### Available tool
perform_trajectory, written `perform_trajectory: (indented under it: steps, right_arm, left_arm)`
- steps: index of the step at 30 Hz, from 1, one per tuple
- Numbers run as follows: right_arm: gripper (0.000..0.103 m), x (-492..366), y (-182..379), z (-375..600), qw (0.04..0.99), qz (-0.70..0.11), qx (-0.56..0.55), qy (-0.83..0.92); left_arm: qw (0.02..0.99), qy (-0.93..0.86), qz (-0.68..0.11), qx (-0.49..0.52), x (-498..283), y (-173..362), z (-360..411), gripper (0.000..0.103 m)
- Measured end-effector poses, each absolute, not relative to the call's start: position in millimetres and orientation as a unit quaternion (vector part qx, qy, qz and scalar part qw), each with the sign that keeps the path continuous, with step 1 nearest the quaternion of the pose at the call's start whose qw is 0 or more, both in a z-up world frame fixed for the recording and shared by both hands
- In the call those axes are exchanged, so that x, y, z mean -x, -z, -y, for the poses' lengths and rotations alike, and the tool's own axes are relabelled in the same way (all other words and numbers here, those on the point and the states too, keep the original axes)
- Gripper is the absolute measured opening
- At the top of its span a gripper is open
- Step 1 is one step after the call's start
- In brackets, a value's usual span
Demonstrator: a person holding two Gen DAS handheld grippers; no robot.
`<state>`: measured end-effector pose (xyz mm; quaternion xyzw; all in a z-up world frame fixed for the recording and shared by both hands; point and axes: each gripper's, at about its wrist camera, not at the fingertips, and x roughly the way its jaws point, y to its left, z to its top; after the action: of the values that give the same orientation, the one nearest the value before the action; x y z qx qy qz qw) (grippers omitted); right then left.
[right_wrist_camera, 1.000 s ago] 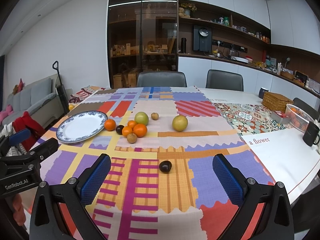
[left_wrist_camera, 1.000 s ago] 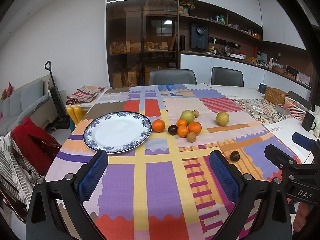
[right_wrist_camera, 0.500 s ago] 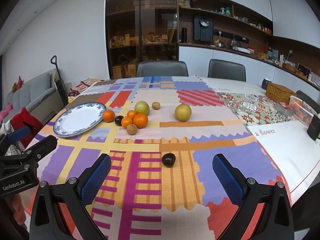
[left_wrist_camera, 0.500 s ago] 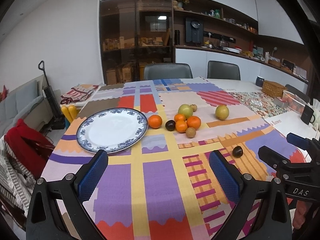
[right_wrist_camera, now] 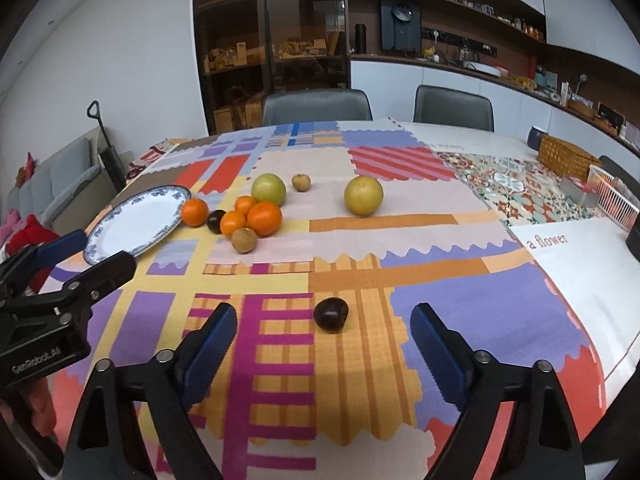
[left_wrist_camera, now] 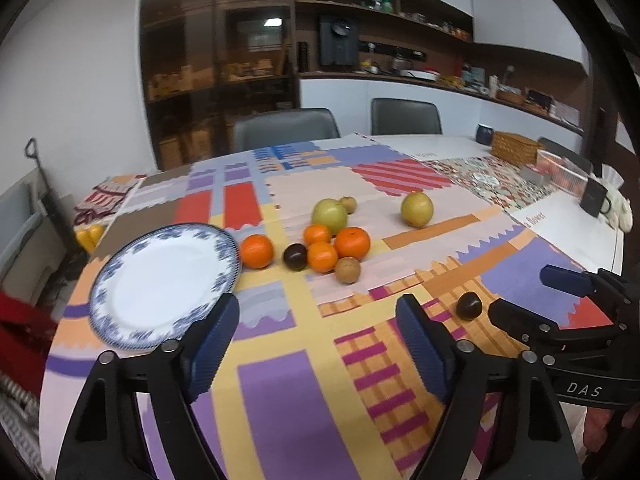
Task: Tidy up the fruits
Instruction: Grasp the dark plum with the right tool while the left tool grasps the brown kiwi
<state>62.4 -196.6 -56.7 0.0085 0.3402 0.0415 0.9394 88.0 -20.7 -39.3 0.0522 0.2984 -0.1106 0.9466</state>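
Fruits, left wrist view: cluster of oranges, green apple, dark plum and brown fruit sits mid-table on patchwork tablecloth, just right of empty blue-rimmed plate. Yellow pear apart to the right. Left gripper jaws closing, nothing between them.

Right wrist view: lone dark plum lies near, ahead of right gripper (jaws closing, pads not touching it). Cluster farther back beside plate; left gripper at left edge.
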Motion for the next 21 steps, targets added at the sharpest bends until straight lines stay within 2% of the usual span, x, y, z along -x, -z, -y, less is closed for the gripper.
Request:
perform_trajectory:
  steps: [6, 10, 12, 21]
  right_arm:
    - [0.073, -81.9, 69.2, 200.4, 0.931, -0.362, -0.019, -0.044]
    - [0.060, -91.2, 79.4, 200.5, 0.924, -0.379, -0.023, -0.051]
    - [0.057, -94.9, 83.0, 200.3, 0.922, -0.384, -0.023, -0.054]
    - [0.043, -113.4, 96.1, 204.9, 0.911, -0.404, -0.047, -0.065]
  left_arm:
    - [0.937, 0.140, -0.314, -0.061, -117.9, 50.8, 33.3, 0.063]
    - [0.929, 0.154, -0.331, -0.063, -135.1, 60.1, 41.5, 0.056]
    - [0.925, 0.159, -0.338, -0.066, -142.3, 64.5, 45.7, 0.051]
    - [0.911, 0.165, -0.373, -0.069, -173.7, 80.9, 61.6, 0.038]
